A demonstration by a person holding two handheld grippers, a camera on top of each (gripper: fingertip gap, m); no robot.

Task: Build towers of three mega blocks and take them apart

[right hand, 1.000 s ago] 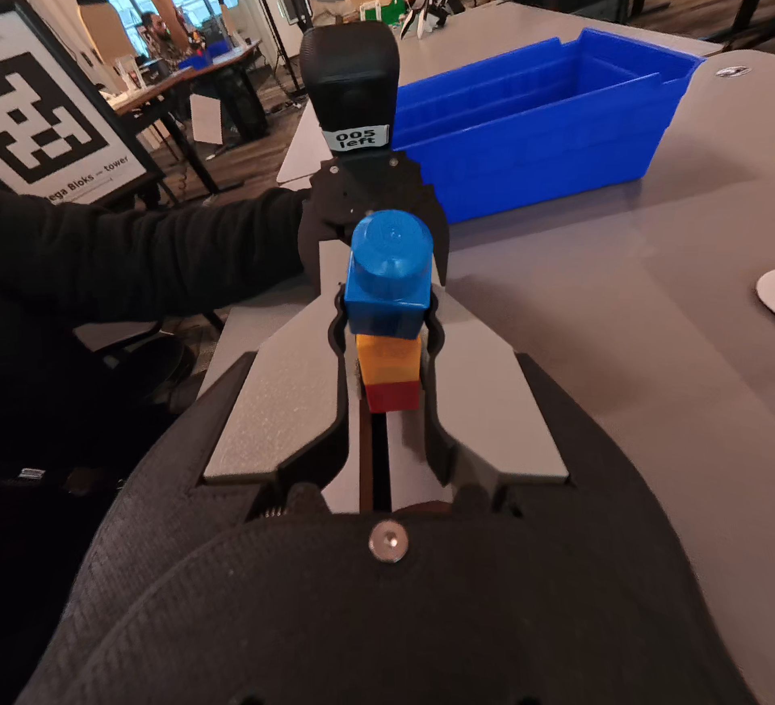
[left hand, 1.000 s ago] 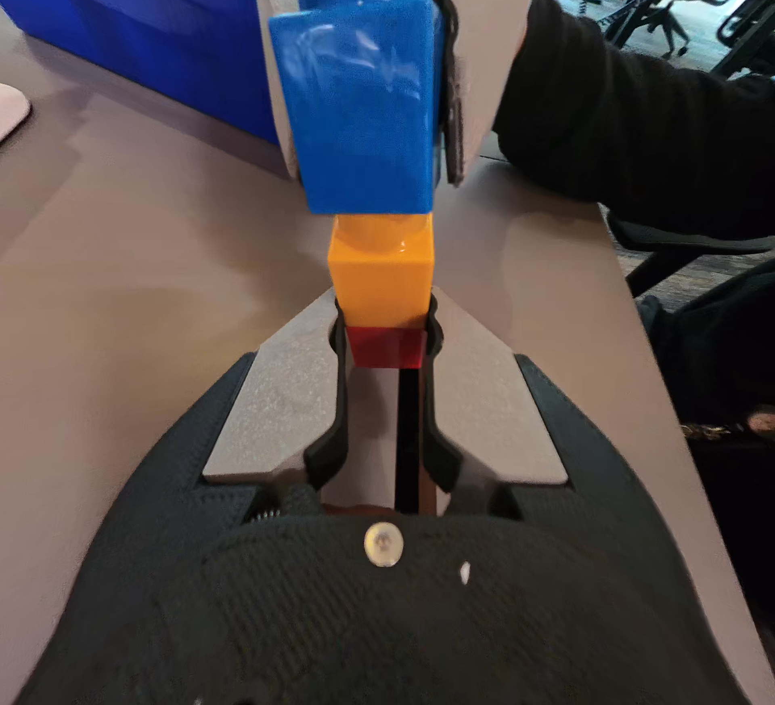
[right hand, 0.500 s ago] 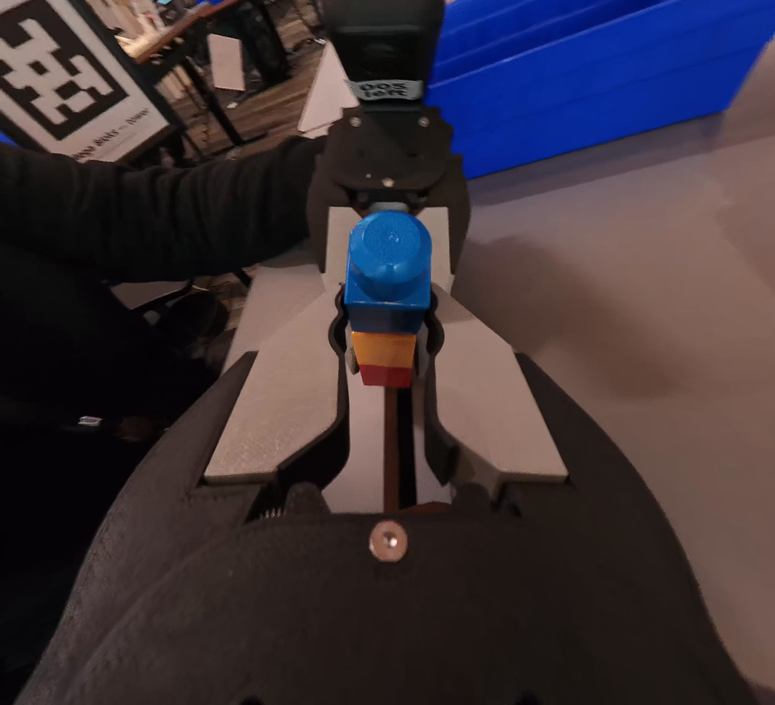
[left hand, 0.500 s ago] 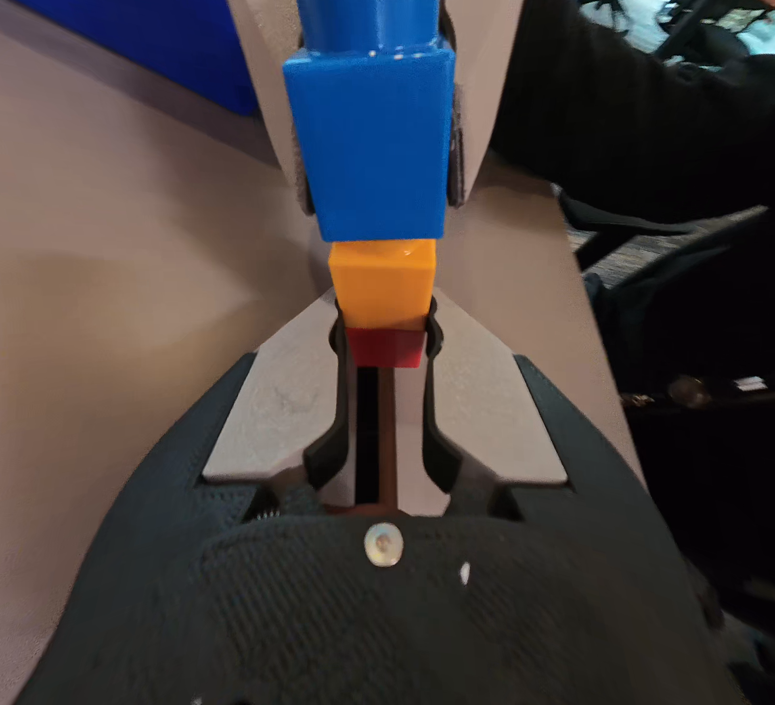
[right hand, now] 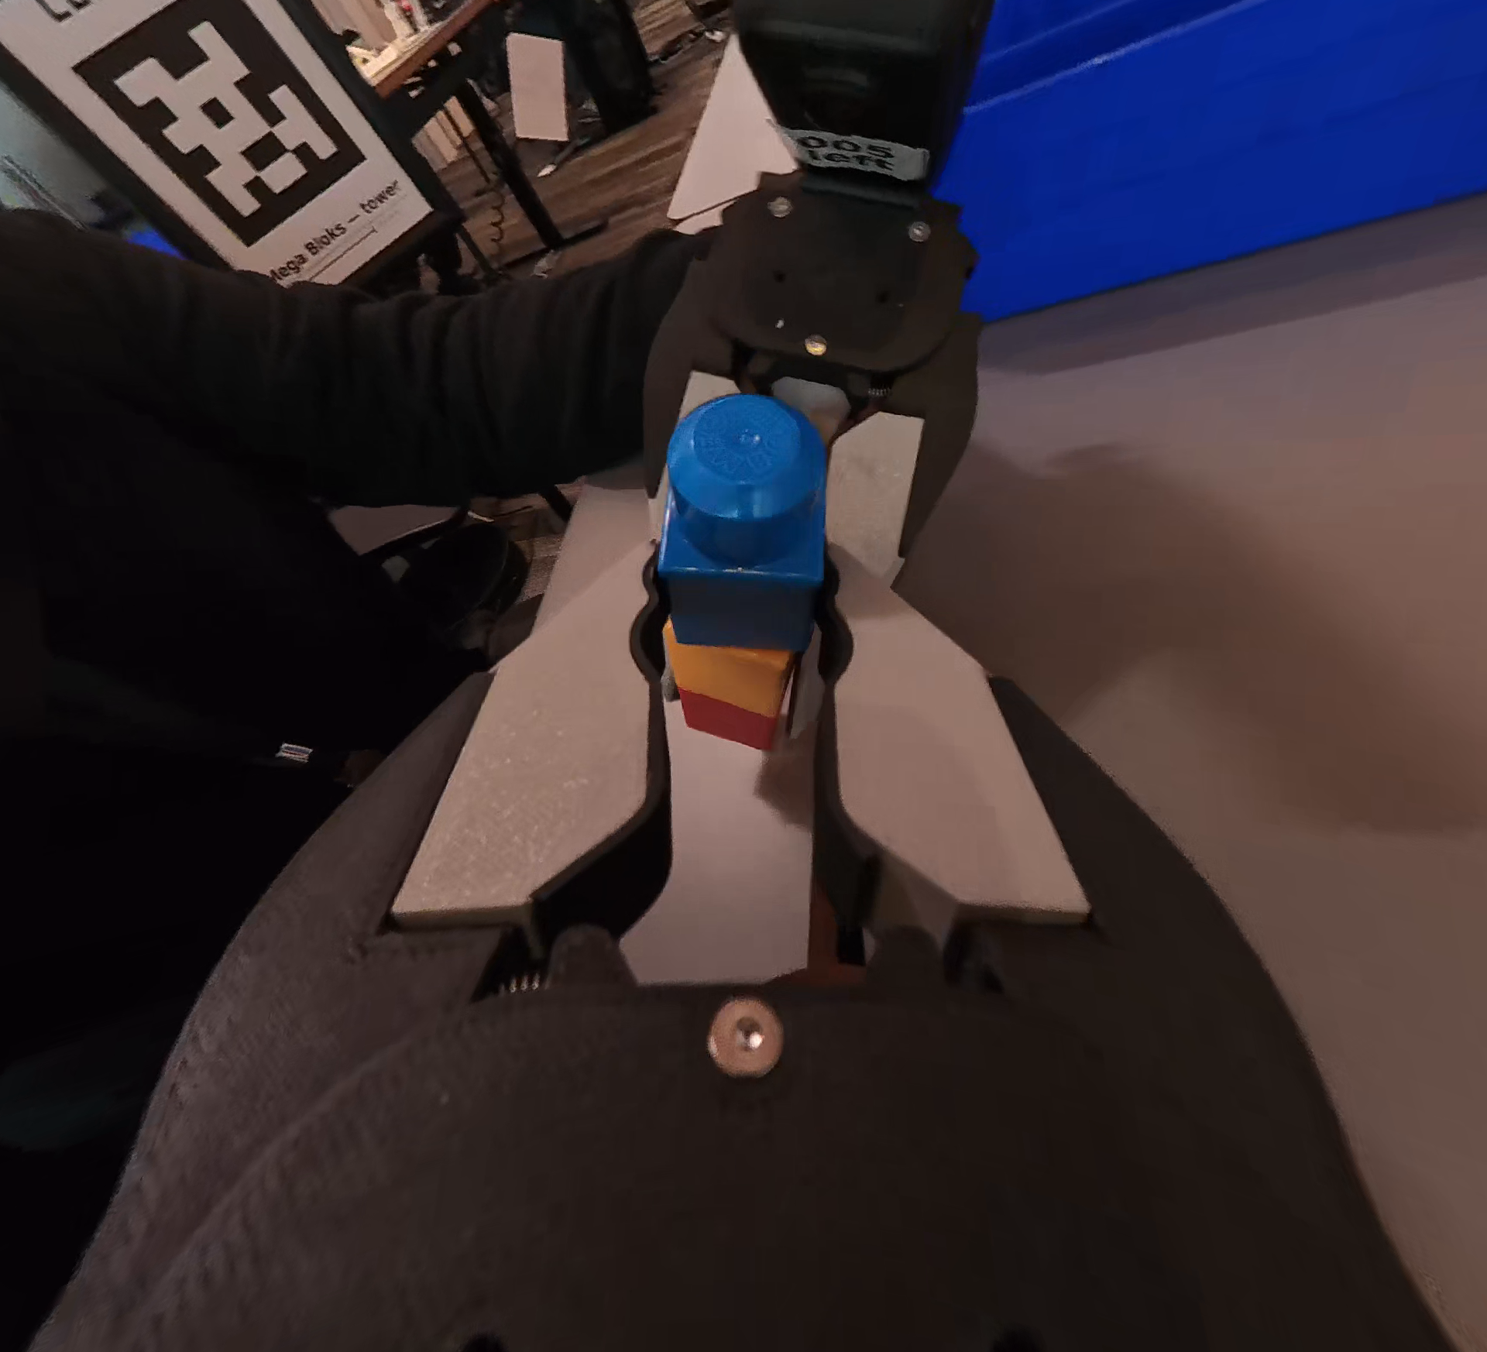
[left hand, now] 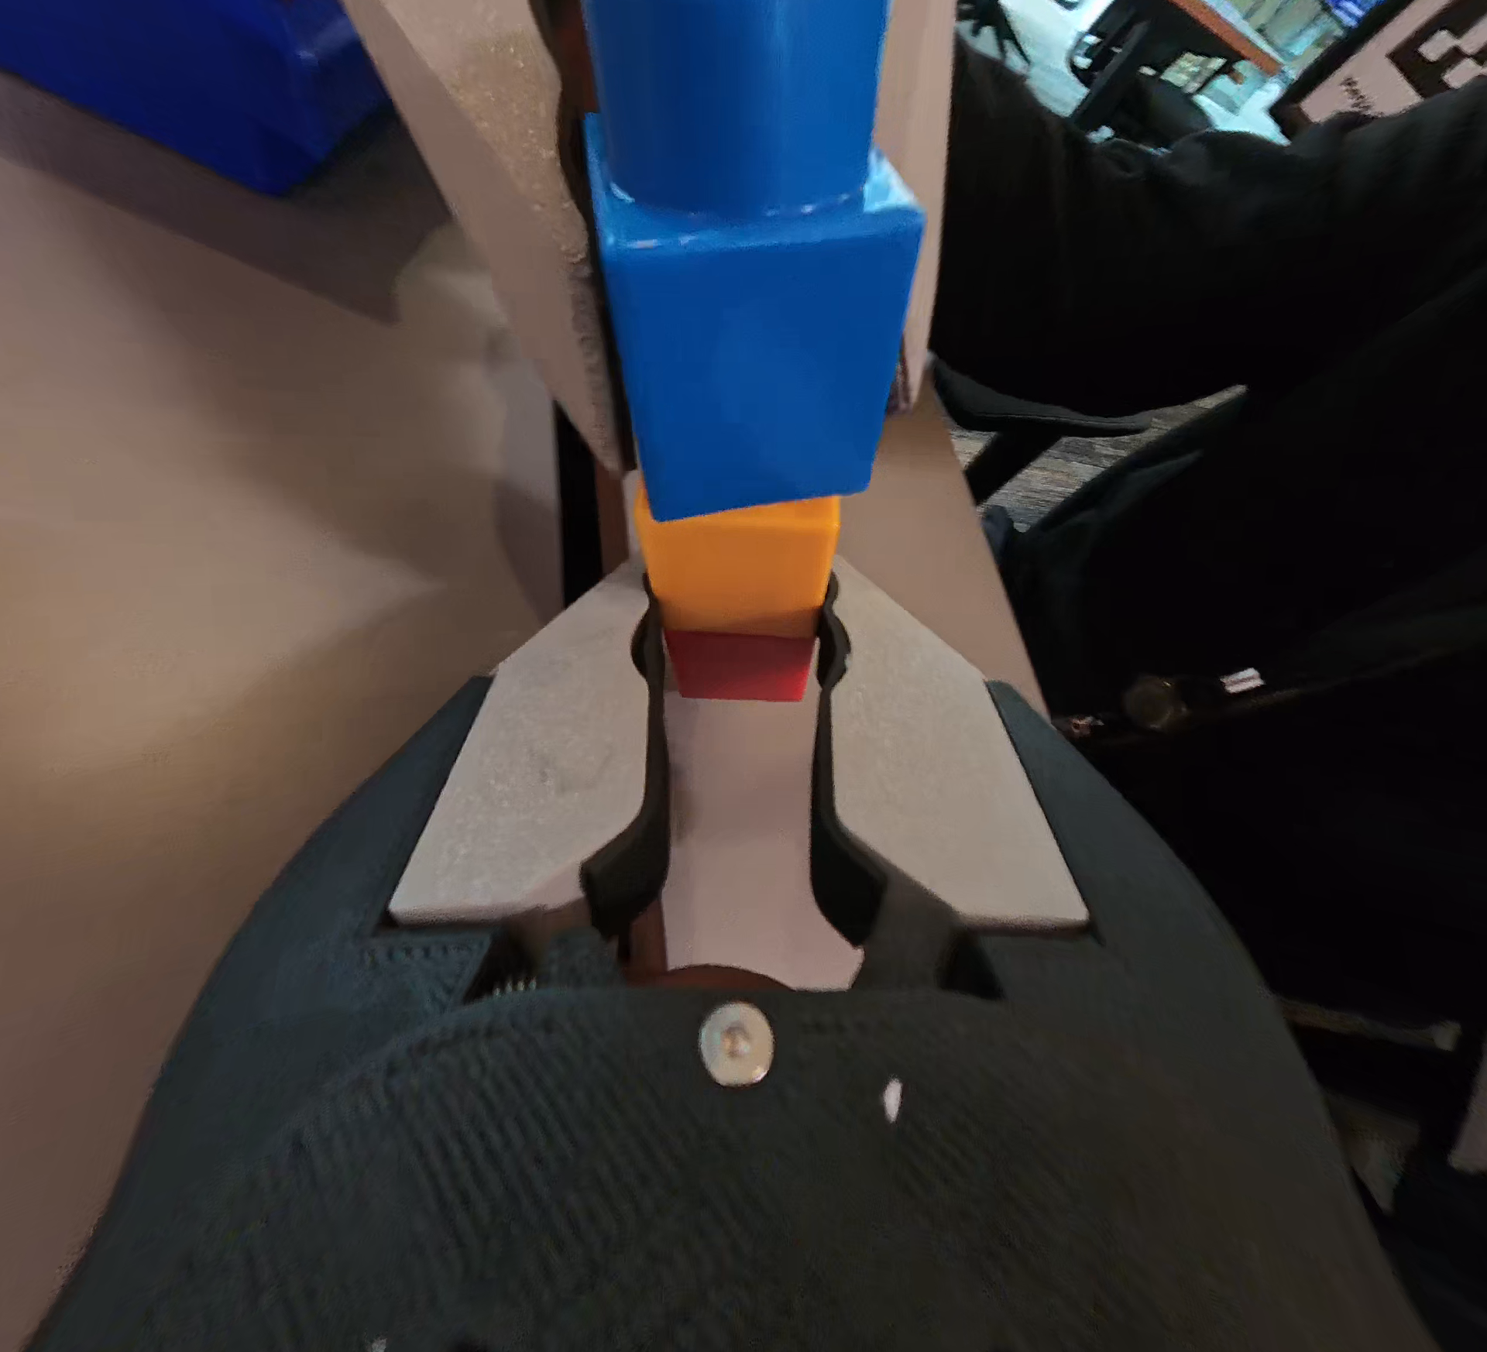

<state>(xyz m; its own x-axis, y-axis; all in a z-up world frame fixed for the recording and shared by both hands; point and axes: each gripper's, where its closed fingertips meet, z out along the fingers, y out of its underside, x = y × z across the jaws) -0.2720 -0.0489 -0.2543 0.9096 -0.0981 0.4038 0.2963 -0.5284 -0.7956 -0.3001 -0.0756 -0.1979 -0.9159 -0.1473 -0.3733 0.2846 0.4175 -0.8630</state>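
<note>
A three-block tower has a red block (left hand: 736,666) at the bottom, an orange block (left hand: 736,565) in the middle and a blue block (left hand: 748,348) on top. My left gripper (left hand: 736,629) is shut on the orange and red blocks at their seam. My right gripper (right hand: 740,605) is shut on the blue block (right hand: 744,501), and its grey fingers (left hand: 499,147) flank that block in the left wrist view. The blue block sits a little crooked on the orange block (right hand: 724,678). The left gripper's black body (right hand: 813,292) faces me just beyond the tower.
A blue bin (right hand: 1207,107) stands at the back of the grey table (right hand: 1207,589) and shows in the left wrist view (left hand: 161,26). A black sleeve (right hand: 322,388) reaches in from the left. A marker board (right hand: 217,107) stands beyond the table edge. There is about 6 cm between the tips of the two grippers.
Both grippers have kept their hold and tilted. The blue block now leans against the orange one, and more of its stud shows. The bin has slid toward the frame edges.
</note>
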